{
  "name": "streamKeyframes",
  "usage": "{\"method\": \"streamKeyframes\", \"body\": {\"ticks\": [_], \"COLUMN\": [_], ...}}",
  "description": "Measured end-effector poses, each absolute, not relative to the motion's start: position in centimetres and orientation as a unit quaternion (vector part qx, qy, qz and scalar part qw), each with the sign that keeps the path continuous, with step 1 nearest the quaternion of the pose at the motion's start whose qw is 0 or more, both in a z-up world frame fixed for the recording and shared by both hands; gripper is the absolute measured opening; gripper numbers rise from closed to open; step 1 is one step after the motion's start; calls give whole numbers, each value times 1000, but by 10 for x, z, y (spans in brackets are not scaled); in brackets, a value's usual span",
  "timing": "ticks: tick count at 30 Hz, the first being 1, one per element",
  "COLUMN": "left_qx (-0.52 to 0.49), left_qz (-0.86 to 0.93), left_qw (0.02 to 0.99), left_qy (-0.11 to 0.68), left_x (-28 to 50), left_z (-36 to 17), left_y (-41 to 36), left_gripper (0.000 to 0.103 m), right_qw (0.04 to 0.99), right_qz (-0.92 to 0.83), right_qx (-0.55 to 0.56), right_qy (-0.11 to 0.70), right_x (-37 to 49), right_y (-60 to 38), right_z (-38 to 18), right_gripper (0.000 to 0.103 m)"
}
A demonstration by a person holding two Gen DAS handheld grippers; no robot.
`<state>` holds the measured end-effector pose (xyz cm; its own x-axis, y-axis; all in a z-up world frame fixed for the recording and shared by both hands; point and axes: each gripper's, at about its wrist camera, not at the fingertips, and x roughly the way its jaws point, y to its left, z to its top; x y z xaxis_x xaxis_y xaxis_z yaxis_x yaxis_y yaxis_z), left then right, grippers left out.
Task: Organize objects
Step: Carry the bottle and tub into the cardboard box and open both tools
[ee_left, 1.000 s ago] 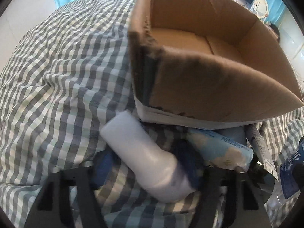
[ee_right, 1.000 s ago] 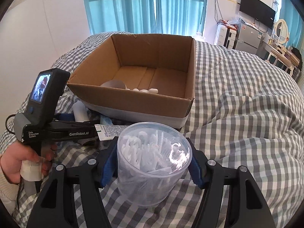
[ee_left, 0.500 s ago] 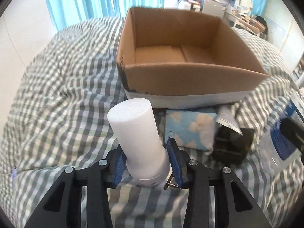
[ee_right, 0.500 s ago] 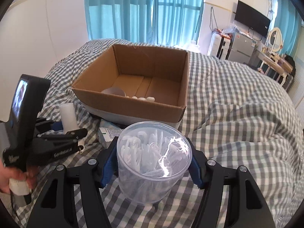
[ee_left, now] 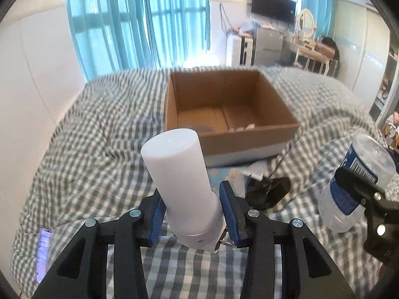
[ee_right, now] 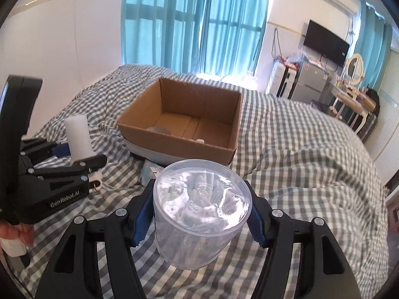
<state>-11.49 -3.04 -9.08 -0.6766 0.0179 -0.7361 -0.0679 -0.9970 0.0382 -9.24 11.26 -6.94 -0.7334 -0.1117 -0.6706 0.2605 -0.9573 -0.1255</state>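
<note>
L tool [ee_left: 192, 214] pinches smooth white cylinder [ee_left: 182, 182]; R tool [ee_right: 199, 216] pinches clear round tub [ee_right: 199, 221].

Open brown cardboard box [ee_right: 189, 122] sits on the grey-and-white checked bedspread [ee_right: 299, 154], small items on its floor. Left gripper [ee_left: 192, 214] is closed around a white plastic cylinder [ee_left: 179, 172], before the box and left of it. Right gripper [ee_right: 199, 214] clamps a clear plastic tub of white sticks [ee_right: 199, 209], directly before the box. Flat black object [ee_left: 268, 190] lies on the bedspread between box and grippers. Blue curtains [ee_right: 189, 22] hang behind the bed.
</note>
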Motion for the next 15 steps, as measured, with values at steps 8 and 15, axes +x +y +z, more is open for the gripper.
{"method": "streamKeyframes", "body": {"ticks": [8, 15], "left_qx": [-343, -312], "left_qz": [938, 949], "left_qw": [24, 23], "left_qy": [34, 45], "left_x": [-98, -118], "left_z": [-40, -8], "left_y": [-14, -11], "left_gripper": [43, 43], "right_qw": [101, 117], "right_qz": [-939, -945], "right_qx": [304, 281], "right_qy": [127, 116], "right_x": [-78, -101], "right_y": [113, 112], "right_z": [-23, 9], "right_gripper": [64, 64]}}
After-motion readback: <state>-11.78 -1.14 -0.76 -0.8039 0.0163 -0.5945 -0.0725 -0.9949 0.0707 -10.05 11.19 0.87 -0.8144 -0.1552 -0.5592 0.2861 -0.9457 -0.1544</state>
